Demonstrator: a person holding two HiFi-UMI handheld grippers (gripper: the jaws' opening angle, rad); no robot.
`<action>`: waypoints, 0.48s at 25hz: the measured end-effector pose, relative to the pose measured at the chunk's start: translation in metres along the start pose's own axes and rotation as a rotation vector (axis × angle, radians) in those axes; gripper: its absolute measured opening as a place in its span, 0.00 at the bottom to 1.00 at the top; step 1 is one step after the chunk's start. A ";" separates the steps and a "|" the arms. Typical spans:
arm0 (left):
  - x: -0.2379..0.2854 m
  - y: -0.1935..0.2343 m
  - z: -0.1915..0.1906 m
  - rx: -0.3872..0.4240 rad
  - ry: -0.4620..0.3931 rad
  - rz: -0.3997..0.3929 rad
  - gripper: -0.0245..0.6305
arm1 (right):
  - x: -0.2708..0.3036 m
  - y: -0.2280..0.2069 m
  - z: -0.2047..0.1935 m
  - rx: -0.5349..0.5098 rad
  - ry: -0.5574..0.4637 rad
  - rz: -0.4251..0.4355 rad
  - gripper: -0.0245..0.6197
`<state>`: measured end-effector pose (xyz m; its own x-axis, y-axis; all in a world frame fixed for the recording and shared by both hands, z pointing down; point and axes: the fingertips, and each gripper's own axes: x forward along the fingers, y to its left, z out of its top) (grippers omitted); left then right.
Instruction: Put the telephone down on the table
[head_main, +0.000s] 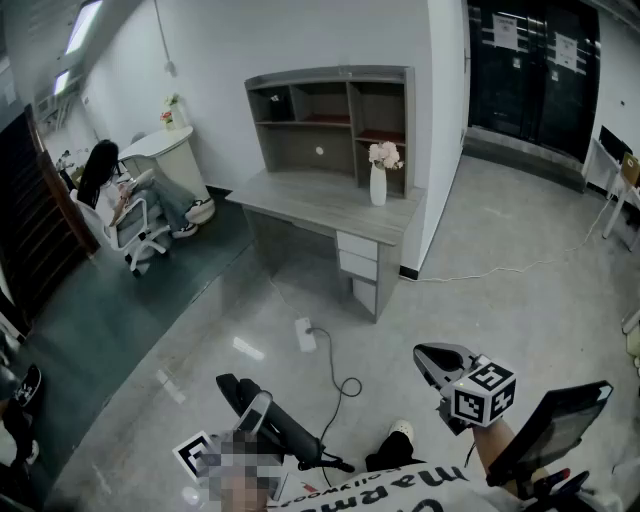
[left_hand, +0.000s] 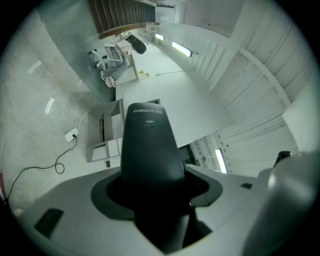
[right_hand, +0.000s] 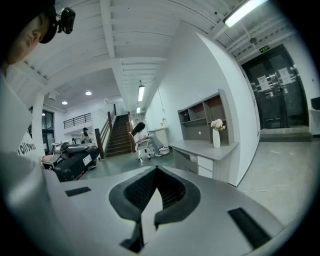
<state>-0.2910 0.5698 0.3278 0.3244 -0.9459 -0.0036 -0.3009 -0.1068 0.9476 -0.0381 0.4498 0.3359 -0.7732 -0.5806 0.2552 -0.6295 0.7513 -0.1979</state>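
Vase (white, on desk) holds flowers; left fingers clamp telephone.

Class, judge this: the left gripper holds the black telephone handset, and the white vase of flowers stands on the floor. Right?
Wrong: the white vase of flowers stands on the grey desk, as the head view shows. The rest holds.

All three views, one perhaps tilted, face the distant desk.
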 end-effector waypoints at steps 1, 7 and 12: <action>0.002 0.000 -0.002 -0.005 0.003 0.001 0.46 | -0.001 -0.003 0.000 0.005 0.001 -0.005 0.05; 0.027 -0.002 -0.011 0.003 0.038 0.004 0.46 | -0.012 -0.024 0.000 0.027 -0.009 -0.041 0.05; 0.065 -0.004 -0.023 -0.013 0.061 -0.009 0.46 | -0.017 -0.065 0.002 0.104 -0.029 -0.068 0.05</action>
<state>-0.2483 0.5155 0.3308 0.3810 -0.9245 0.0070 -0.2867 -0.1109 0.9516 0.0163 0.4101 0.3430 -0.7291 -0.6392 0.2446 -0.6843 0.6739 -0.2785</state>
